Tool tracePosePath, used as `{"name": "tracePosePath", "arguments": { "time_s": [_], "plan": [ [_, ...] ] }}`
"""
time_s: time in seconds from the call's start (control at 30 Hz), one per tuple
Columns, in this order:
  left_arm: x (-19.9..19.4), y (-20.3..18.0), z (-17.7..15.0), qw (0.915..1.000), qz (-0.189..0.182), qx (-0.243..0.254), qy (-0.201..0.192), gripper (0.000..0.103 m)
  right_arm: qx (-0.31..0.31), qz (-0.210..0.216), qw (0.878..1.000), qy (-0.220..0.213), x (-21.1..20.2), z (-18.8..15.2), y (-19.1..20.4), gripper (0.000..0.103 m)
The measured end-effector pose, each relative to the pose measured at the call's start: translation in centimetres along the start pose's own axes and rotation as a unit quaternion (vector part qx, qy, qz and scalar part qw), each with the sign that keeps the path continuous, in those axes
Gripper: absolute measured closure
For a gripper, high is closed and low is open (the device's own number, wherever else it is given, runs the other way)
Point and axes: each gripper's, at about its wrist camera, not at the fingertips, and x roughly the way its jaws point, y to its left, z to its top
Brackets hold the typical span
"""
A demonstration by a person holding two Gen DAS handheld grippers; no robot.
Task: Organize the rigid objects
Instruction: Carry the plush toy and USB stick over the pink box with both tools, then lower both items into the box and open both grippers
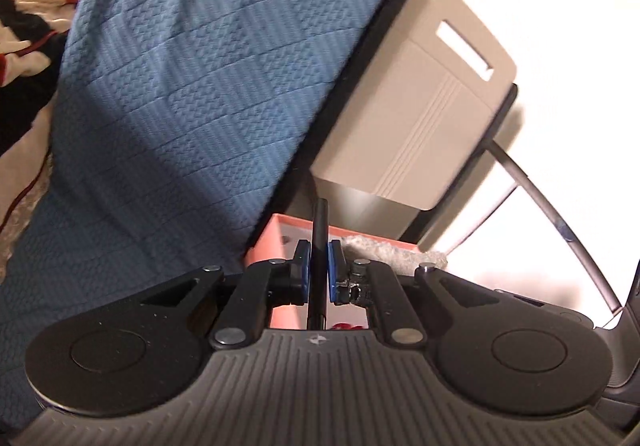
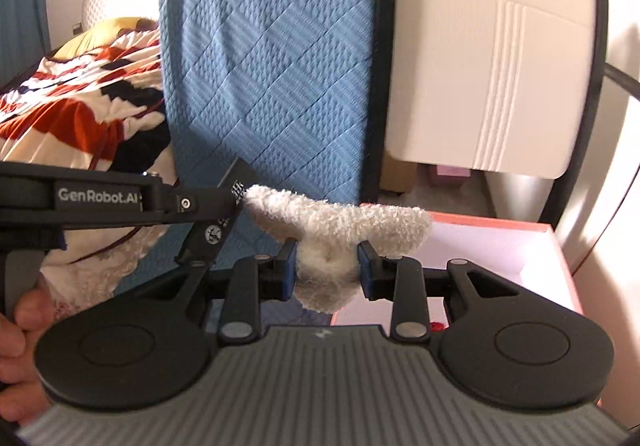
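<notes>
My left gripper (image 1: 319, 270) is shut on a thin black flat object (image 1: 319, 246), seen edge-on and held upright above the pink box (image 1: 272, 234). In the right wrist view the same black object (image 2: 224, 214) shows white print and sits in the left gripper (image 2: 208, 218), left of centre. My right gripper (image 2: 327, 266) is shut on a fluffy cream plush cloth (image 2: 340, 230) and holds it beside the open pink box with a white inside (image 2: 520, 258). The cloth also shows in the left wrist view (image 1: 392, 252).
A blue quilted cover (image 2: 272, 66) drapes over a seat back straight ahead. A beige chair back with a handle slot (image 2: 500, 58) stands to its right. A bed with a red, white and black blanket (image 2: 80, 102) lies to the left.
</notes>
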Motion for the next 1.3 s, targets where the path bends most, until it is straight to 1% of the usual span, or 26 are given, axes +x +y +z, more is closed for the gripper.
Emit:
{"name": "tracePosePath", "arguments": {
  "time_s": [0.13, 0.23, 0.47, 0.63, 0.77, 0.83, 1.0, 1.2, 1.3],
  "plan": [
    [1.0, -1.7, -0.2, 0.9998, -0.015, 0.003, 0.008, 0.092, 0.01, -0.013, 1.0, 0.002, -0.5, -0.5, -1.6, 0.069],
    [2.0, -2.7, -1.0, 0.9994, -0.026, 0.004, 0.021, 0.092, 0.02, -0.025, 0.999, 0.01, -0.6, -1.3, -2.9, 0.069],
    [5.1, -4.5, -4.0, 0.9969, -0.042, 0.016, 0.065, 0.092, 0.056, -0.05, 0.996, 0.045, -0.1, -4.0, -5.9, 0.069],
    [7.5, -5.4, -5.9, 0.9937, -0.048, 0.022, 0.098, 0.092, 0.092, -0.071, 0.991, 0.072, 0.9, -6.1, -8.1, 0.069],
    [9.2, -5.8, -7.2, 0.9902, -0.049, 0.031, 0.127, 0.092, 0.099, -0.088, 0.986, 0.097, 2.0, -7.7, -9.5, 0.069],
    [9.9, -6.1, -7.8, 0.9878, -0.054, 0.04, 0.141, 0.092, 0.107, -0.089, 0.984, 0.106, 2.4, -8.4, -10.1, 0.069],
    [11.2, -6.3, -9.1, 0.9837, -0.048, 0.049, 0.167, 0.092, 0.111, -0.088, 0.982, 0.128, 3.2, -10.0, -10.5, 0.069],
    [11.8, -6.0, -9.9, 0.9809, -0.038, 0.051, 0.184, 0.092, 0.12, -0.087, 0.979, 0.141, 3.4, -11.1, -10.5, 0.068],
    [11.6, -6.6, -10.1, 0.9794, -0.031, 0.078, 0.184, 0.092, 0.127, -0.085, 0.978, 0.142, 3.4, -11.2, -10.7, 0.068]
  ]
}}
